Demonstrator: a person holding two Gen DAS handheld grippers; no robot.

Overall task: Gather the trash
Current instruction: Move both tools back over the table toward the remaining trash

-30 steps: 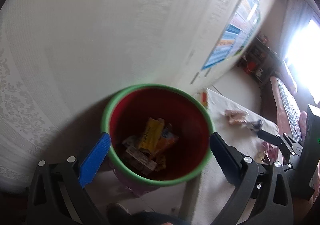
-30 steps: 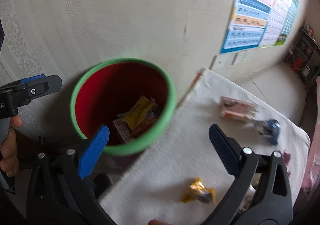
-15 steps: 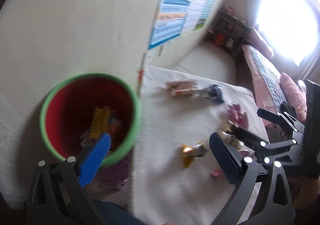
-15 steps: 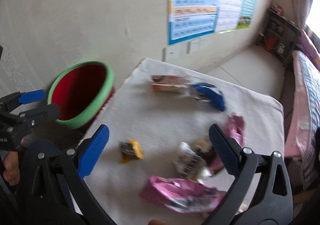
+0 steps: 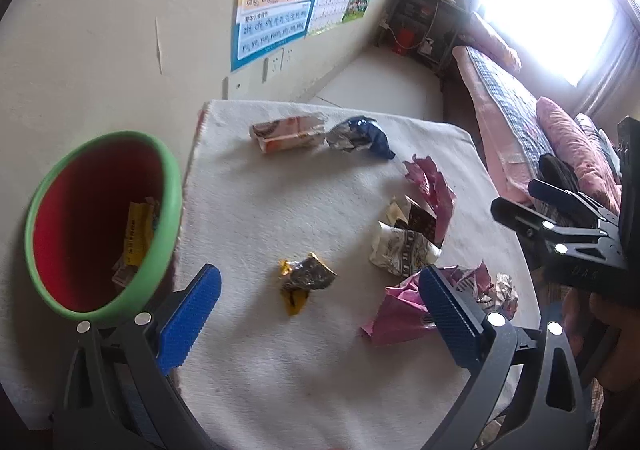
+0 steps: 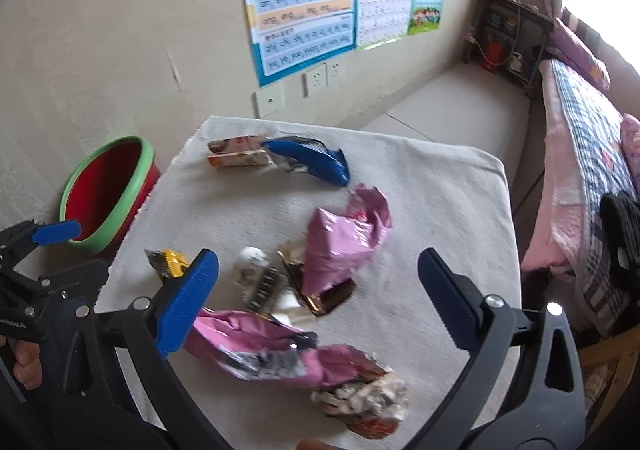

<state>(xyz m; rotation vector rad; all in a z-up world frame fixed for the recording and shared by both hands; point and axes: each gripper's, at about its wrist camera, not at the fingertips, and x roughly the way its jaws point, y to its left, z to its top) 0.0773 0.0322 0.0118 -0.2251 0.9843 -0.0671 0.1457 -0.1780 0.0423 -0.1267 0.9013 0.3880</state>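
1. The room is a bedroom with a beige wall, a chart poster and a bed; a tabletop under a white cloth carries the trash.
2. Nearest, the left gripper hangs over the tabletop's near edge, jaws spread wide and empty; the yellow wrapper lies between them, just ahead.
3. The right gripper is also released and empty, above a long pink packet.
4. Farther out lie a crumpled white wrapper, a pink bag, a blue packet and an orange carton.
5. The red bin with its green rim stands off the tabletop's left side, wrappers already inside.
6. Judged step: choosing the next piece. The next move likely calls for lowering onto one wrapper and closing the jaws.
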